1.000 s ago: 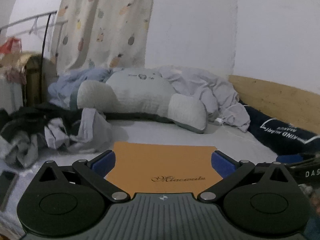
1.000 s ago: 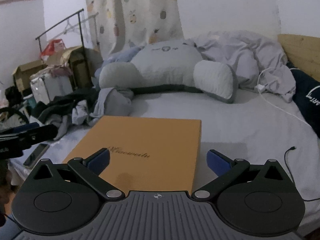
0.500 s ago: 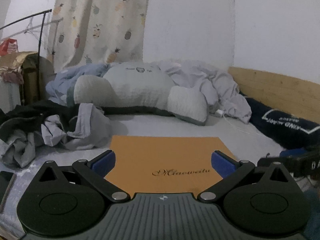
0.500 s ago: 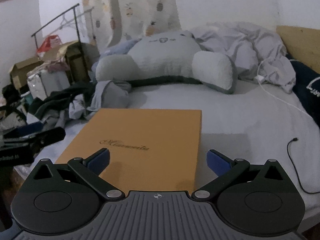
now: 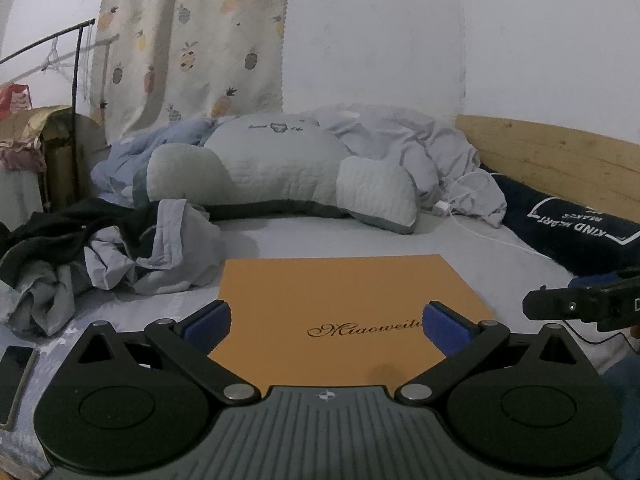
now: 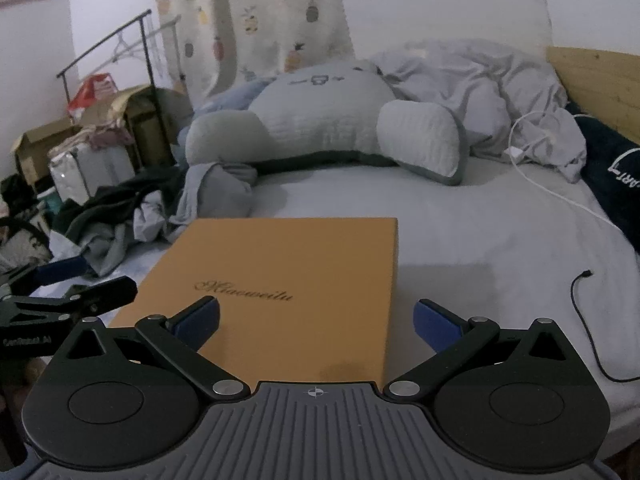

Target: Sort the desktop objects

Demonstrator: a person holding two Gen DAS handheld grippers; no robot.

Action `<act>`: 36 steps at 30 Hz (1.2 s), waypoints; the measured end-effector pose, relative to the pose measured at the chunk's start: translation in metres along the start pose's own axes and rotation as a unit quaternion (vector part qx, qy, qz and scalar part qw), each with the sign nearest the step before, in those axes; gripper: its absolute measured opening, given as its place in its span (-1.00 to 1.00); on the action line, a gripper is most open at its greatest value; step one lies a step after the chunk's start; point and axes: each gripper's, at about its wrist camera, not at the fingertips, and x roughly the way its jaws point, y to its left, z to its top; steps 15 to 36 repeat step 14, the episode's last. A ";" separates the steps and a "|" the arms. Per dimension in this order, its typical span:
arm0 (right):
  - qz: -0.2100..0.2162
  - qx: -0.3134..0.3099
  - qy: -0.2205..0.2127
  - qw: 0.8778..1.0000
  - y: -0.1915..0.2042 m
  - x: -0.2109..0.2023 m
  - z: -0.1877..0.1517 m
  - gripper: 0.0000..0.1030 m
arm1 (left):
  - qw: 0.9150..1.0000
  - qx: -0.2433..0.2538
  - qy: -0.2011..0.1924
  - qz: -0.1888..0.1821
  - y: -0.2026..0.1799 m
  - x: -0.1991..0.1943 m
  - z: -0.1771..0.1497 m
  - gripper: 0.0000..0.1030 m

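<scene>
- An orange box (image 5: 340, 304) with gold script lies flat on the bed (image 6: 480, 240), close to its near edge and left of the middle; nothing rests on its lid.
- The left gripper (image 5: 326, 322) hovers over the near part of the box, jaws spread wide with nothing between them; its 2 blue pads (image 5: 208, 320) sit above the lid, not touching it as far as can be told.
- The right gripper (image 6: 316, 320) is just as wide open and empty, straddling the box's right edge: 1 pad over the lid, 1 over the sheet.
- A phone (image 5: 14, 376) lies at the bed's left near edge, a black cable (image 6: 592, 320) toward its right edge, crumpled clothes (image 5: 120, 248) just left of the box's far corner.
- Judged step: the approach, nothing gripped yet.
- The next move probably calls for picking 1 target; the flat box looks too broad for 1 gripper, so an edge grip or both grippers seem needed.
</scene>
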 end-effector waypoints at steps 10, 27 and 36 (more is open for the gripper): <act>0.001 0.002 0.003 1.000 -0.001 0.000 0.002 1.00 | 1.000 -0.004 0.003 0.005 0.002 0.002 0.001 1.00; 0.000 0.001 0.003 1.000 0.000 0.001 0.002 1.00 | 1.000 -0.004 0.004 0.008 0.003 0.002 0.002 1.00; 0.000 0.001 0.003 1.000 0.000 0.001 0.002 1.00 | 1.000 -0.004 0.004 0.008 0.003 0.002 0.002 1.00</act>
